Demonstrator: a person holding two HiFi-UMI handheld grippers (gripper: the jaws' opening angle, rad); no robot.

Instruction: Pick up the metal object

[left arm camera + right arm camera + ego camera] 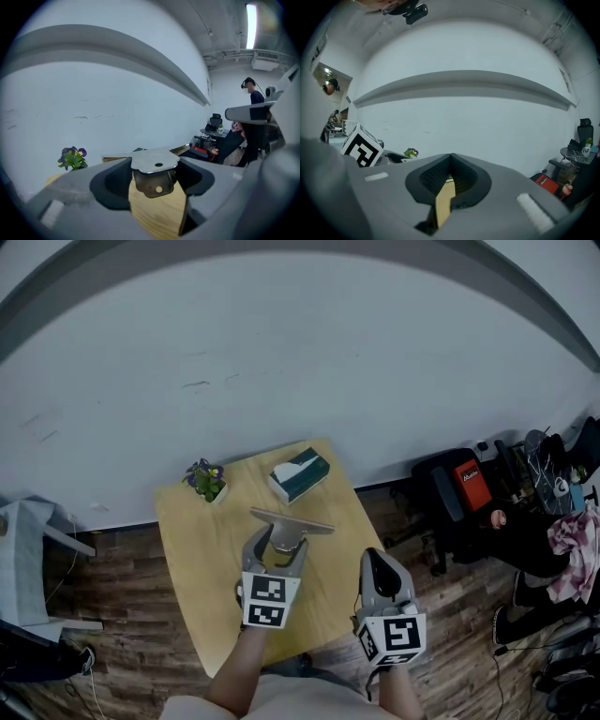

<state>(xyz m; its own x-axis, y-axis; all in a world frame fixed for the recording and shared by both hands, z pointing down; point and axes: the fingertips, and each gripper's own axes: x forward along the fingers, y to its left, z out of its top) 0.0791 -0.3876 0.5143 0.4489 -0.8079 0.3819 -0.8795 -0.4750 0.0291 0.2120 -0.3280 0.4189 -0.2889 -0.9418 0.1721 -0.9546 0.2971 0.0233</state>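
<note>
Above the table (206, 549), left gripper (157, 187) clamps the metal object (154, 160) between wide-set jaws; right gripper (450, 164) closed, empty. Lift wants level carriage.

One wooden counter (206, 549), one metal bracket (290, 526), one tissue box (300, 473), one potted pansy (206, 479), two grippers, the left gripper (278, 545) and the right gripper (375, 556), and one person (254, 96) standing in the background.

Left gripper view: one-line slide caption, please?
Left tool clamps the metal bracket over the wooden table, potted flowers by the wall at left.
</note>
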